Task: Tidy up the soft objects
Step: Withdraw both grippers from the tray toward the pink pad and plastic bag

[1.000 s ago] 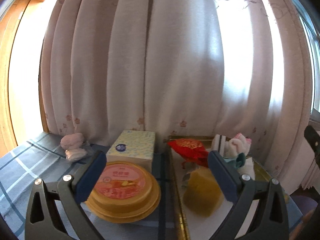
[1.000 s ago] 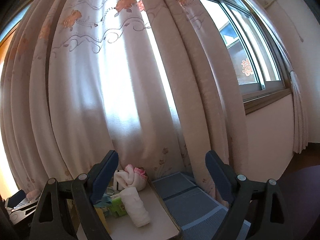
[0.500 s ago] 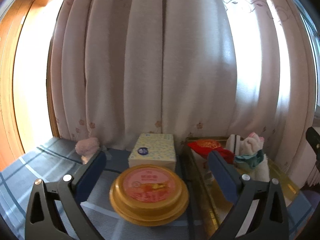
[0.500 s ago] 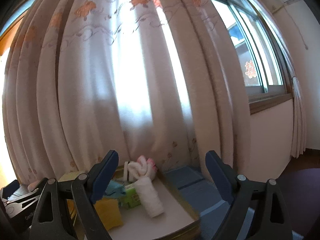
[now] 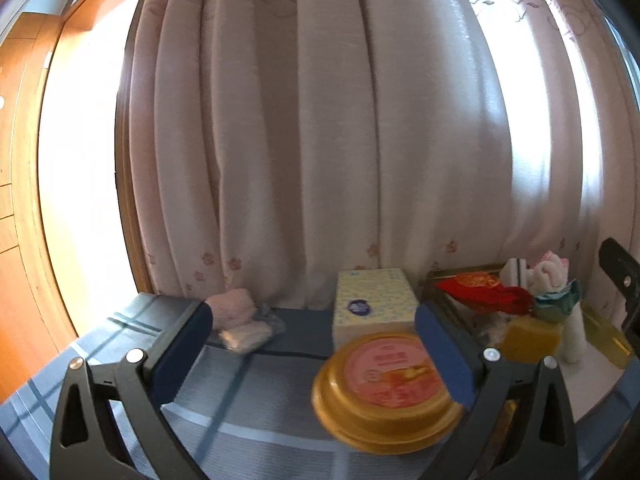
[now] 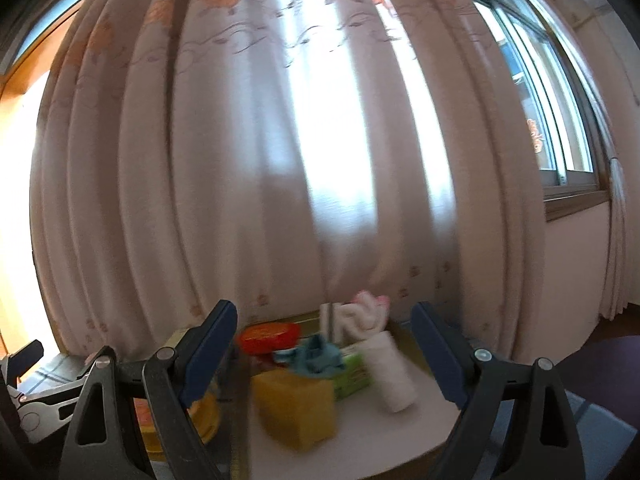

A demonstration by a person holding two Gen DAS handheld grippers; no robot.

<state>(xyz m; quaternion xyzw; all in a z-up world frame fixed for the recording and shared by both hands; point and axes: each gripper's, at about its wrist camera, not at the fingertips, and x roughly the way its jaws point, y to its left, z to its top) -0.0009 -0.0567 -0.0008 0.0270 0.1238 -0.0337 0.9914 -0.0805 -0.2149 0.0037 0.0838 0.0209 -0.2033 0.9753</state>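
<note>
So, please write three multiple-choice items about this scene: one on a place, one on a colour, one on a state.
1. Where does the tissue box stand?
A. behind the round yellow tub
B. inside the tray
C. on the floor

2. What colour is the sponge block in the tray?
A. blue
B. yellow
C. black

3. How are the right tongs?
A. shut on the white roll
B. shut on nothing
C. open, holding nothing

Answers:
1 A, the box is just beyond the round yellow tub on the checked cloth.
2 B, the block looks plainly yellow.
3 C, the fingers stand wide apart with nothing gripped; the white roll lies in the tray.
</note>
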